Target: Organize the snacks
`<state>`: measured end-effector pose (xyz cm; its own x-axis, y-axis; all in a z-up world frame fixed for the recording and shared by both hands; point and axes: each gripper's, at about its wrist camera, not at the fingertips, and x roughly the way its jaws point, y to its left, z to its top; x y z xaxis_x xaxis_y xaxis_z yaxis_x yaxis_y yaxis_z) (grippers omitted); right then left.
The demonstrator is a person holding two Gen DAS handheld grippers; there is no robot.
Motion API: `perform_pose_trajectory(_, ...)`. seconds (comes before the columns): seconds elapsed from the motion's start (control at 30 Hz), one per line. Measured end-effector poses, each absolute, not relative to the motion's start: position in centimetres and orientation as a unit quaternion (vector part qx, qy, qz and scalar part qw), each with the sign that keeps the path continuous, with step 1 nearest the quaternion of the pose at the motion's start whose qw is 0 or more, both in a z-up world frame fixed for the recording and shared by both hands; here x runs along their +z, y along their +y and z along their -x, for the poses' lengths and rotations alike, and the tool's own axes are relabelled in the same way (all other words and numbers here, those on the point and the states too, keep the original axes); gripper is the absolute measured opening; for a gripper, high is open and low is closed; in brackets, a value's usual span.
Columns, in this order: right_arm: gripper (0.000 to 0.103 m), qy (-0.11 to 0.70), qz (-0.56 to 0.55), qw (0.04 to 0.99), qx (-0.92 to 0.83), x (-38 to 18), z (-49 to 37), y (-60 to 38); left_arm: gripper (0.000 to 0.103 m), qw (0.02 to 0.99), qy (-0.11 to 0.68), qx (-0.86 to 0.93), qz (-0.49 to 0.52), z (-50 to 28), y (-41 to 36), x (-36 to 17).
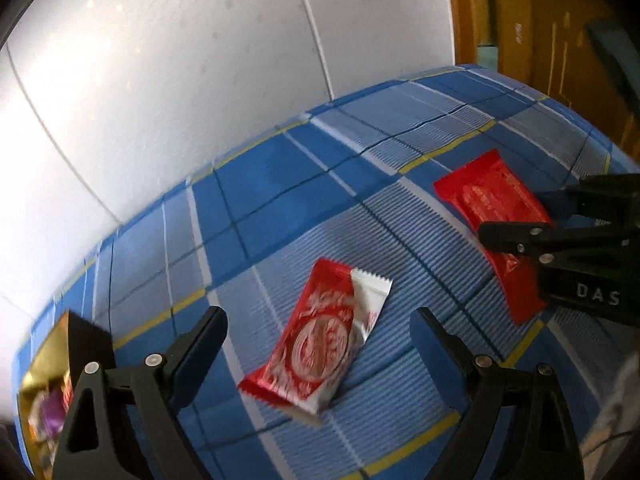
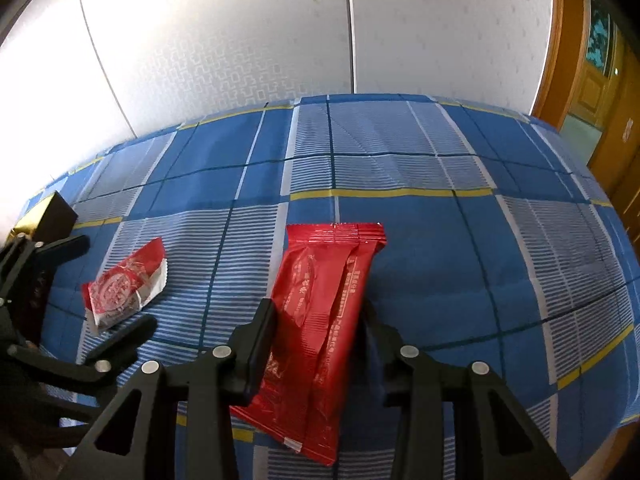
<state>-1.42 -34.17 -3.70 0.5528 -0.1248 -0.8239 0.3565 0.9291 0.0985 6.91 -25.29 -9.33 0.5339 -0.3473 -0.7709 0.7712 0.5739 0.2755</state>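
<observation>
We saw a blue plaid cloth (image 2: 400,152) covering the counter, a white patterned wall (image 2: 240,40) with vertical seams behind it, and an orange-brown wooden door (image 2: 592,92) at right, all brightly lit.
</observation>
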Motion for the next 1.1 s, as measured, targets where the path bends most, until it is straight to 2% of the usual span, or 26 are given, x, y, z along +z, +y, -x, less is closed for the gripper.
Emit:
perform_pose_trajectory(0.07,0.042,0.451,-0.129,0.872,-0.138,-3.7,1.4,-34.3,0.089,0.816,0.339,-0.346,-0.316,-6.8,-25.5,-9.8)
perform_pose_trajectory(0.13,0.042,0.451,-0.126,0.872,-0.140,-4.2,0.7,-34.2,0.080,0.817,0.340,-0.355,-0.301,-6.8,-25.3,-10.0)
perform_pose_trajectory(0.3,0.042,0.451,-0.126,0.872,-0.140,-4.4,0.4,-34.4,0.074,0.810,0.389,-0.374,-0.232,-8.1,-24.2,-10.3)
perform_pose_trajectory(0.37,0.042,0.450,-0.123,0.873,-0.140,-4.4,0.5,-34.4,0.062,0.807,0.397,-0.382,-0.212,-8.2,-23.9,-10.4)
perform_pose_trajectory(0.4,0.042,0.449,-0.123,0.874,-0.141,-4.4,0.5,-34.4,0.043,0.808,0.394,-0.385,-0.208,-8.1,-23.8,-10.2)
perform_pose_trajectory(0.43,0.042,0.448,-0.122,0.875,-0.141,-4.4,0.5,-34.3,0.033,0.809,0.392,-0.385,-0.211,-7.9,-23.9,-10.1)
perform_pose_trajectory(0.87,0.042,0.439,-0.103,0.882,-0.140,-4.6,0.2,-34.0,0.029,0.808,0.402,-0.391,-0.181,-7.2,-22.5,-9.9)
perform_pose_trajectory(1.1,0.042,0.436,-0.092,0.885,-0.136,-4.6,0.1,-33.8,0.028,0.827,0.386,-0.388,-0.124,-6.2,-19.6,-8.4)
